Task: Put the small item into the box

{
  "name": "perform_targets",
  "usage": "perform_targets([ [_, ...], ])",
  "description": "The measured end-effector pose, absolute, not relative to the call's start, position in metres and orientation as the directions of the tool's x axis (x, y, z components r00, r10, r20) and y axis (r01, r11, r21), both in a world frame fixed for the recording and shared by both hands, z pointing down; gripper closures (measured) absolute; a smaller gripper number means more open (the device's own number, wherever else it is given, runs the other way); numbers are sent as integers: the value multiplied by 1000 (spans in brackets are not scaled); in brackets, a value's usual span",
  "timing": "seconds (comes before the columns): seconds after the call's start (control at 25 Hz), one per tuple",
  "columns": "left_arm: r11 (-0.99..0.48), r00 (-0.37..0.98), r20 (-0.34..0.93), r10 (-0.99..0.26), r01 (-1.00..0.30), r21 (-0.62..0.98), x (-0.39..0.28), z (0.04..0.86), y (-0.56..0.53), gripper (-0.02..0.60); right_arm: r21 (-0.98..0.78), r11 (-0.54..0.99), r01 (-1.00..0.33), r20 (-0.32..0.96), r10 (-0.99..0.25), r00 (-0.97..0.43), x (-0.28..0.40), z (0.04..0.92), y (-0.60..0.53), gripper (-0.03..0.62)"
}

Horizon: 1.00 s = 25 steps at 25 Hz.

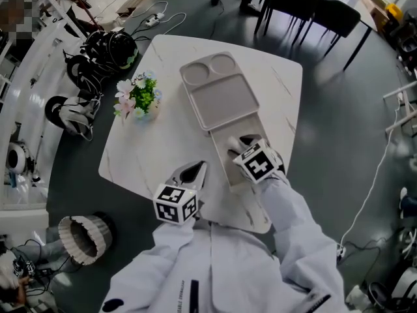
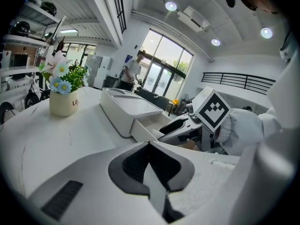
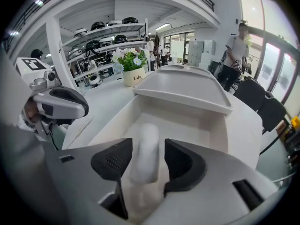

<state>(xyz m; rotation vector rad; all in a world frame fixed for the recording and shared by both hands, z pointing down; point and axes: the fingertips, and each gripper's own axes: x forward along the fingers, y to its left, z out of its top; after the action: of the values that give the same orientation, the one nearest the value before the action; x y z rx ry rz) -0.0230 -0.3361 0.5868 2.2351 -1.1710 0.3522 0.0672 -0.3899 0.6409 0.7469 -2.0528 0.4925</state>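
A white box [image 1: 220, 95] with a tray-shaped top stands on the white table [image 1: 153, 155]; its drawer [image 3: 187, 121] is pulled out toward me. My right gripper [image 3: 147, 161] hangs over the open drawer [image 1: 228, 175]. Between its jaws is a small white roll-shaped item [image 3: 144, 149], blurred, with a gap showing beside the right pad, so the pads do not press on it. The head view hides the item behind the right gripper [image 1: 238, 145]. My left gripper [image 1: 195, 171] rests at the table's near left, its pads [image 2: 140, 165] closed together on nothing, pointing at the box [image 2: 126, 107].
A pot of flowers [image 1: 138, 100] stands on the table left of the box. Helmets [image 1: 107, 47] and cables lie on the floor at left, a ribbed basket [image 1: 81, 237] sits near my left side, and dark chairs [image 1: 306, 5] stand beyond the table. A person [image 3: 234, 55] stands far off.
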Motion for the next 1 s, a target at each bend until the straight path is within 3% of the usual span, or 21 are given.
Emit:
perform_targets([
  [0.24,-443,576,471,-668,-817,369,-21,582,-336,589,-40,742,-669,802,-376,-464,67,624,-396,409],
  [0.76,-510,609,395,-688,-793,334,-13,546,-337,589,-40,692,-721,700,-496,-514,75,583,-382,578],
  [1.0,-545,621,345,-704,-783,298,-14,524,-338,589,-79,626,-776,576,-606,-548,83,555,-381,600],
])
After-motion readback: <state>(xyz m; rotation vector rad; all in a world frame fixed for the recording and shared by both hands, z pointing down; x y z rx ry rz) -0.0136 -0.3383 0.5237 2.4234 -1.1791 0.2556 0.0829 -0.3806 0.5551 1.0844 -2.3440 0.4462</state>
